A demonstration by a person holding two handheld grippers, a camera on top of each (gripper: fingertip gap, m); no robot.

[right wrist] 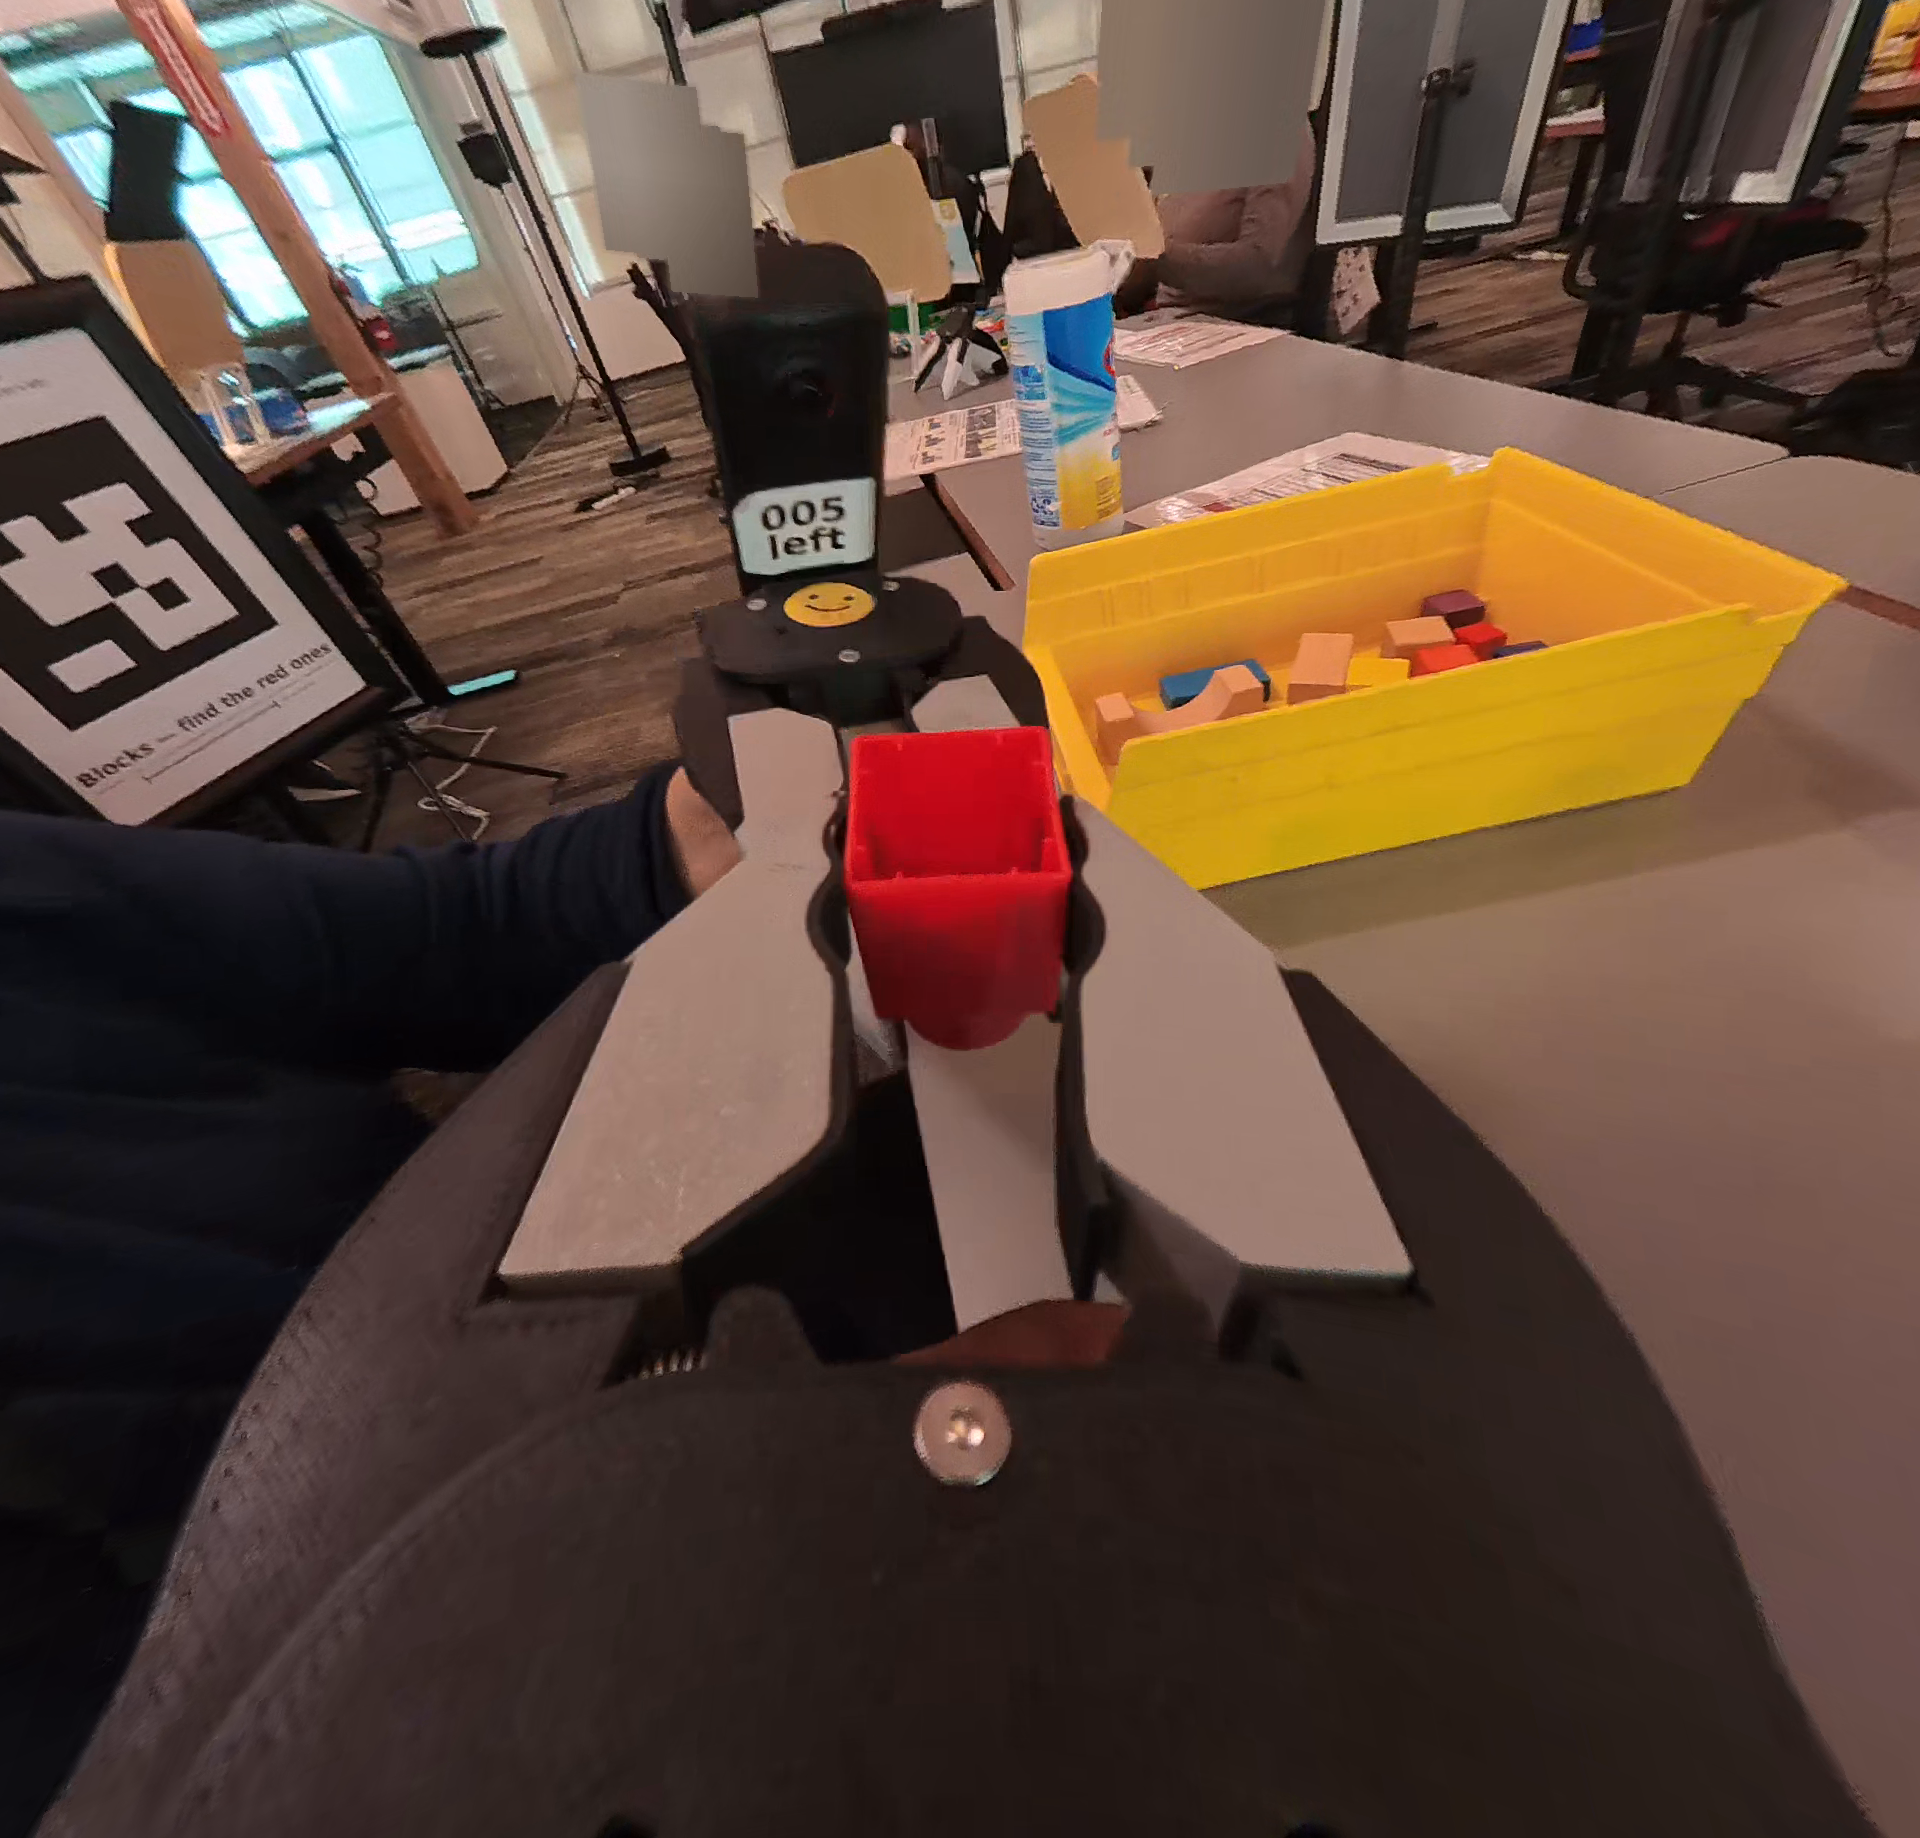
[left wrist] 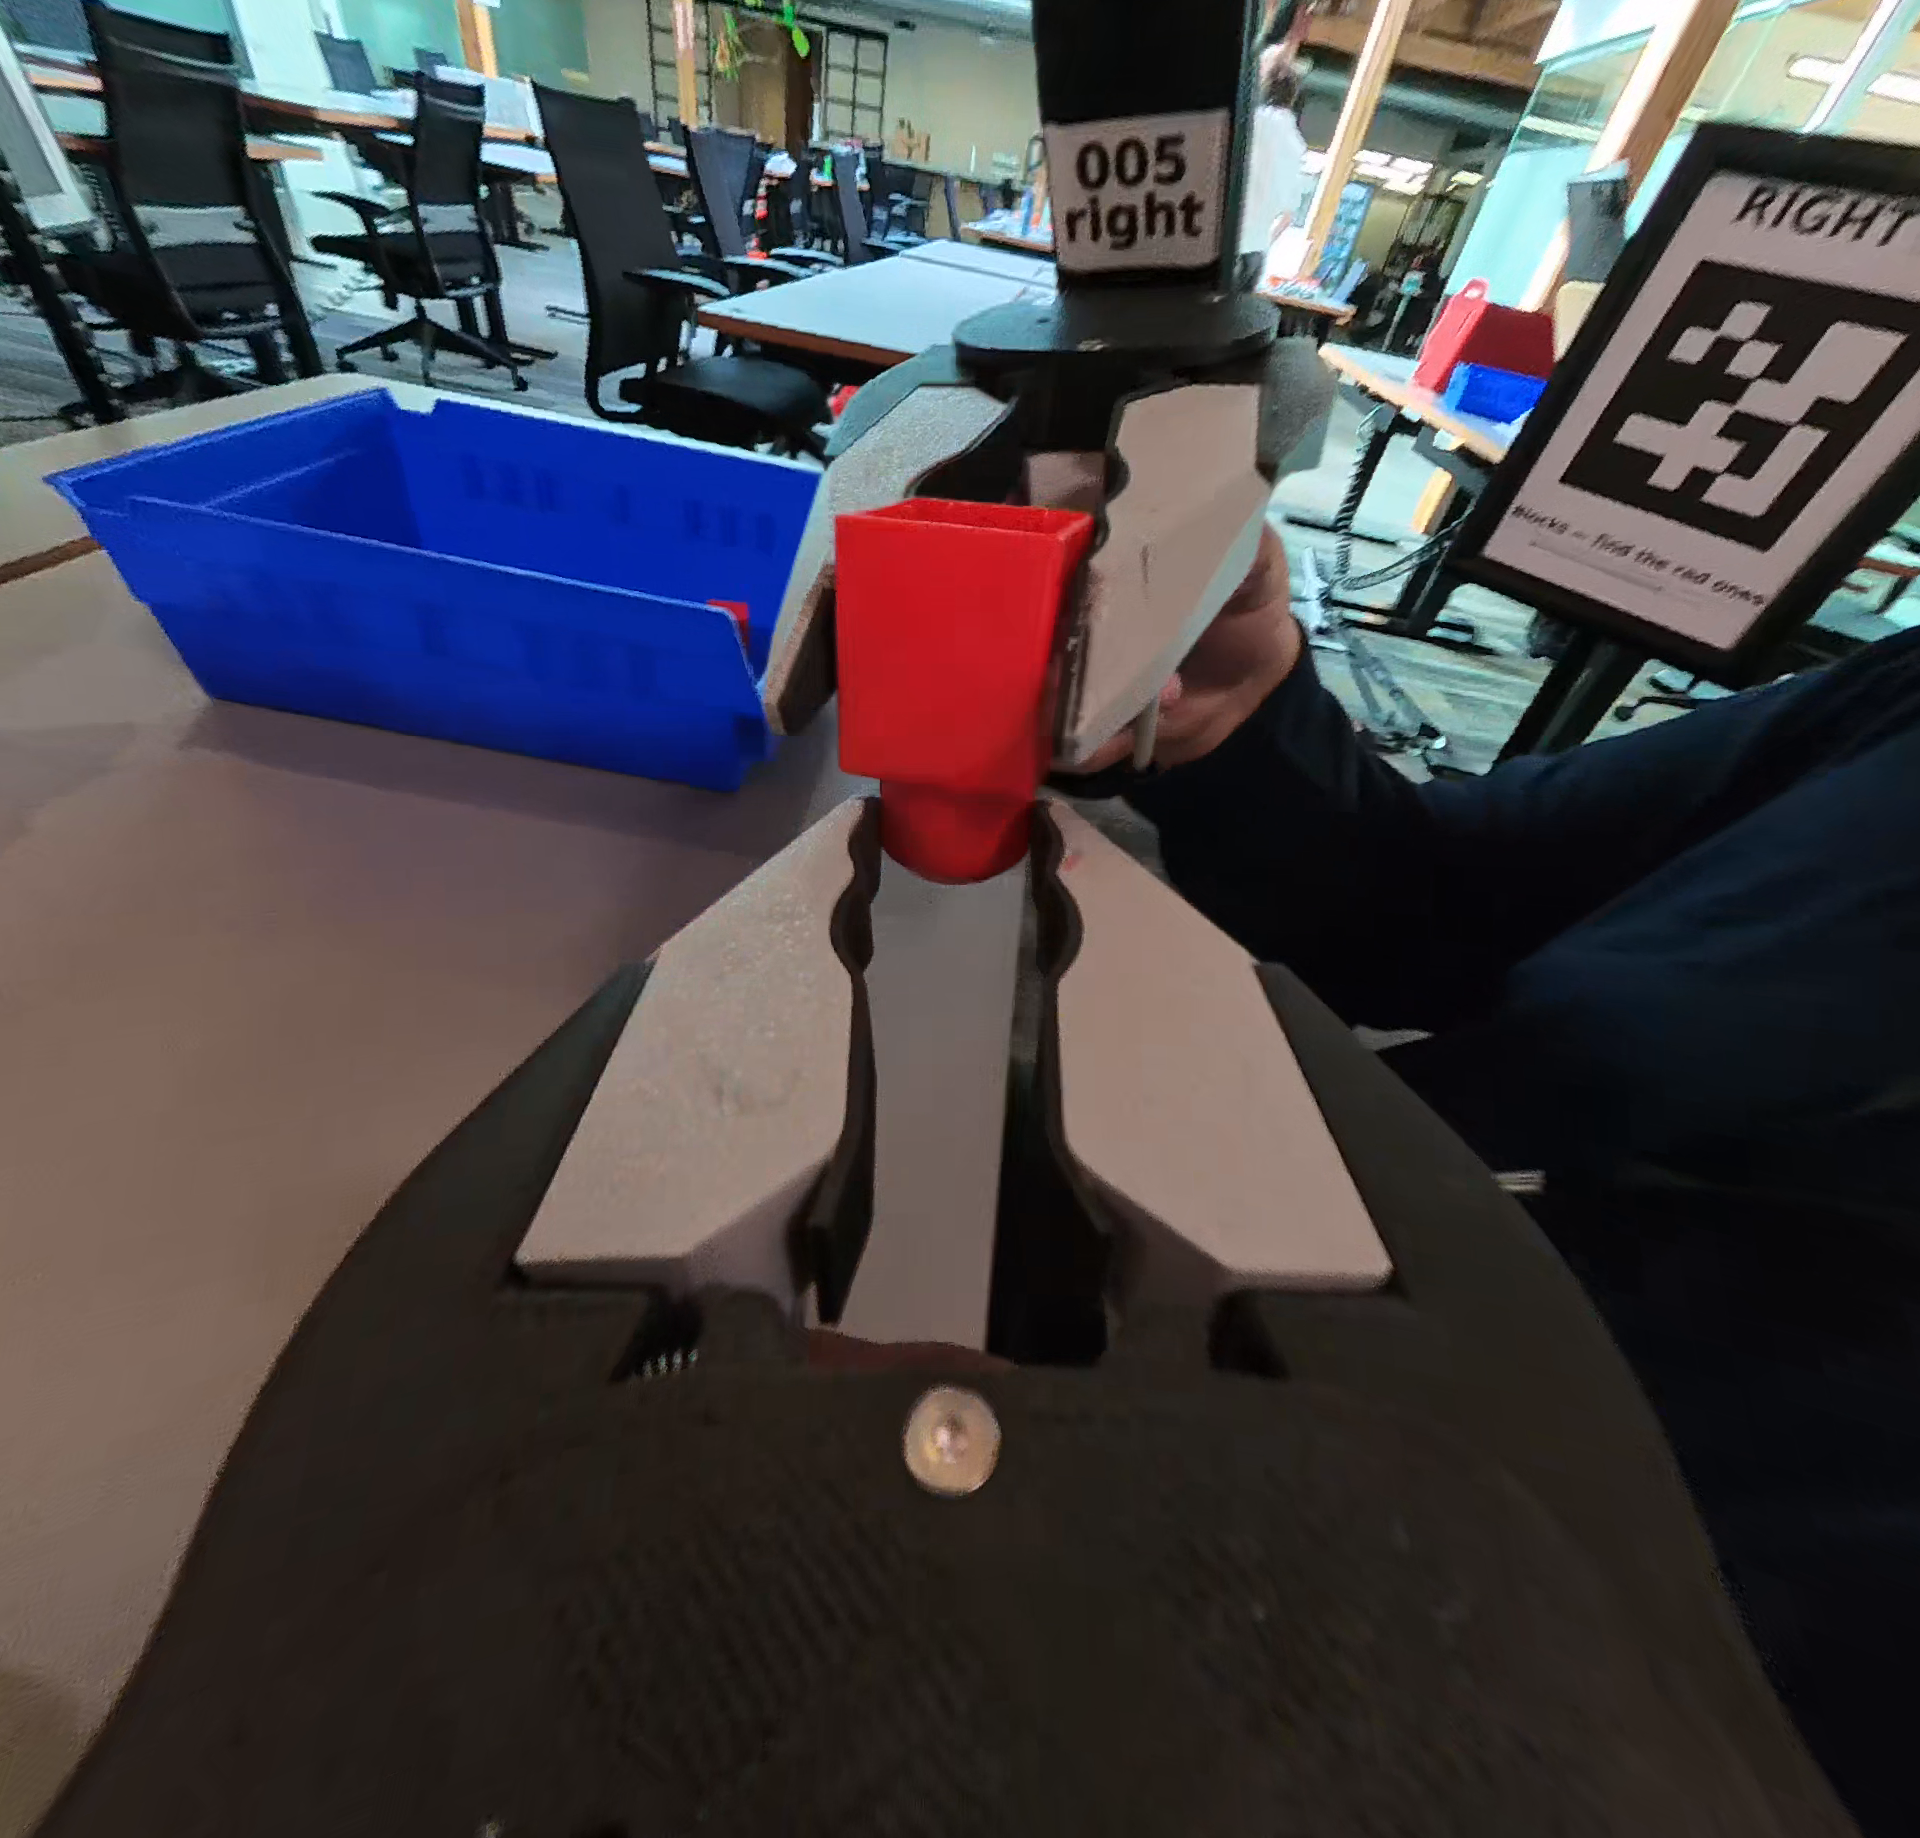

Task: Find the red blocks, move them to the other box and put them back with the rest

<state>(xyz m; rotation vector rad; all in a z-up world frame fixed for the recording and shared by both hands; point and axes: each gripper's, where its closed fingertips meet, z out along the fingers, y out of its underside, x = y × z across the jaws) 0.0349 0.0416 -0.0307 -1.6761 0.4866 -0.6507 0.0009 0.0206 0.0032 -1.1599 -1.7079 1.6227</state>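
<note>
While both grippers face each other above the table [right wrist: 1558, 1113], the right gripper [right wrist: 956, 915] jaws clamp a red cup-shaped piece [right wrist: 951, 905] and the left gripper [left wrist: 951, 832] jaws pinch its round base. A blue bin [left wrist: 436, 583] sits beyond the left; a yellow bin [right wrist: 1403, 749] holding mixed blocks [right wrist: 1351, 661] sits beside a wipes canister [right wrist: 1065, 396].

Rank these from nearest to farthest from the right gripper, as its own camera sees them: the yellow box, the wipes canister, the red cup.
1. Red cup, clamped between the right gripper fingers.
2. Yellow box, right, on the table.
3. Wipes canister, behind the box.
</note>
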